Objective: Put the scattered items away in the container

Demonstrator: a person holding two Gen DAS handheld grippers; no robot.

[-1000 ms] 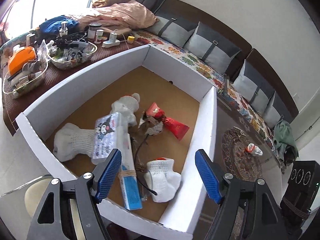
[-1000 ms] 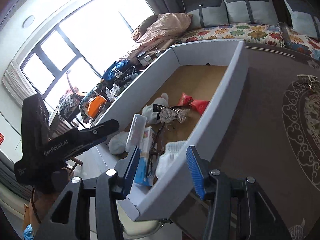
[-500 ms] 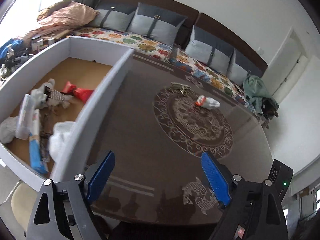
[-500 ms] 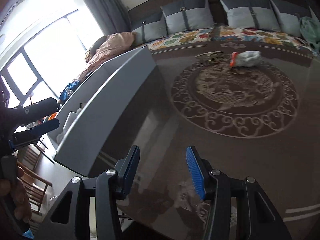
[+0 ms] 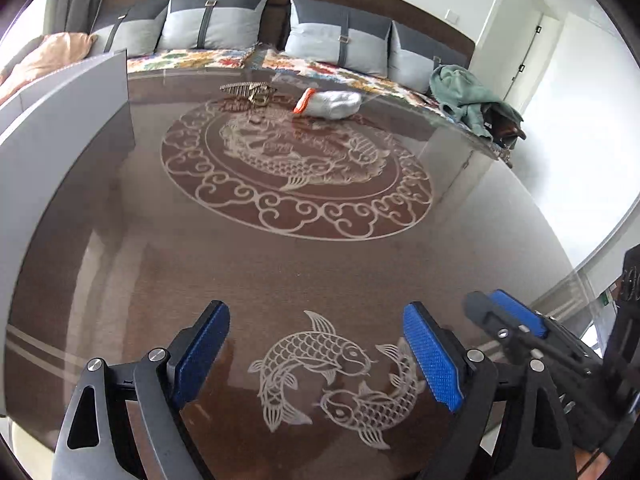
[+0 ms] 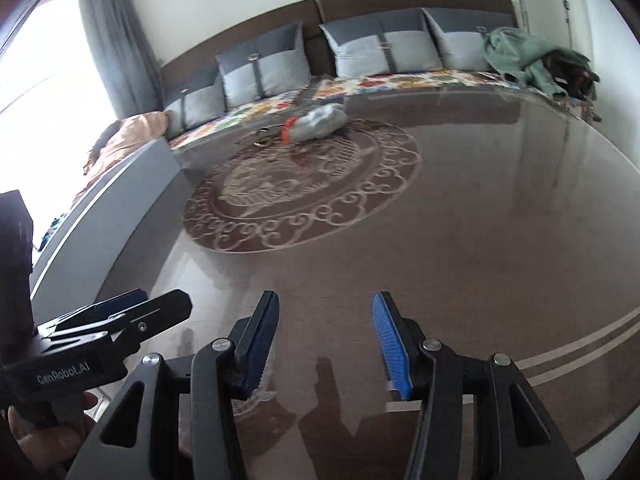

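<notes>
A white sock with an orange cuff (image 5: pixel 328 103) (image 6: pixel 316 122) lies at the far side of the dark patterned table (image 5: pixel 280 264). A golden hair clip (image 5: pixel 248 90) (image 6: pixel 264 138) rests just left of it. The white box (image 5: pixel 60 128) (image 6: pixel 112 216) stands along the left, its inside hidden. My left gripper (image 5: pixel 318 356) is open over the fish pattern near the front, nothing between its blue pads. Beside it, my right gripper (image 6: pixel 326 344) is open and empty as well. Each gripper shows in the other's view: right gripper (image 5: pixel 516 320), left gripper (image 6: pixel 120 312). Both are far from the sock.
A sofa with grey cushions (image 5: pixel 216 24) and a flowered cover runs behind the table. A green cloth (image 5: pixel 468 96) lies at its right end. The table's curved edge (image 5: pixel 532 196) drops off on the right. A hand (image 6: pixel 24 436) holds the left gripper.
Both grippers swung from above the box to the right and now hang low over the open table. The left jaws widened. The sock and clip came into plain view.
</notes>
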